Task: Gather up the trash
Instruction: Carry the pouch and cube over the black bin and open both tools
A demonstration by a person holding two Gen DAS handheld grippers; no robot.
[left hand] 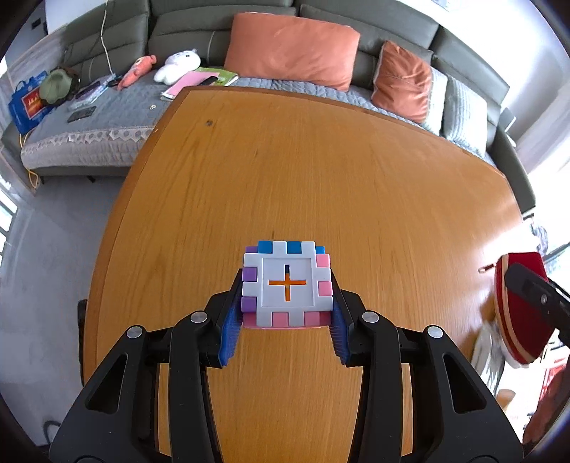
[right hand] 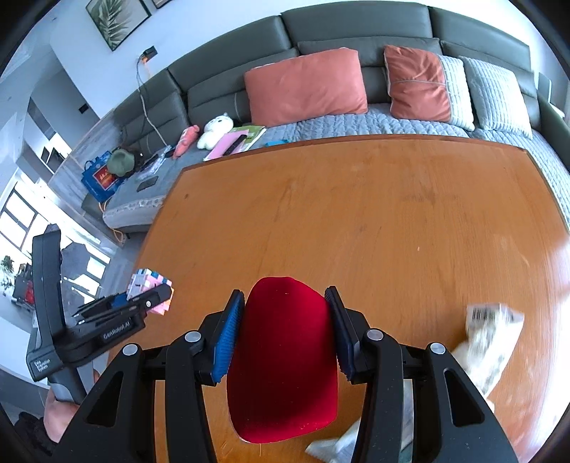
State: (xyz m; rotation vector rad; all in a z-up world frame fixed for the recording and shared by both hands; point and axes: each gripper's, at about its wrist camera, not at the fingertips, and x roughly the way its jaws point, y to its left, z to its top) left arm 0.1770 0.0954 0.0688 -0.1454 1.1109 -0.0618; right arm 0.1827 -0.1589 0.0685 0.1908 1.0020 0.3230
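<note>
Left gripper (left hand: 288, 310) clamped on a multicoloured block cube (left hand: 287, 283), held above the wooden table (left hand: 320, 171). Right gripper (right hand: 285, 334) grasping a red paddle (right hand: 283, 359) by its edges; crumpled paper wrappers (right hand: 488, 342) on the table just beside it. Beyond, a grey sofa (right hand: 356, 28) with orange cushions (right hand: 306, 83).

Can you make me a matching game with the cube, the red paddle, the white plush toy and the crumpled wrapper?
Things:
1. puzzle cube
2. red paddle
3. white plush toy
4. crumpled wrapper

Places:
A. on the sofa
B. in the right gripper
C. lying on the table
D. in the left gripper

Pairs: 1-D, 2-B, 3-A, 4-C
</note>
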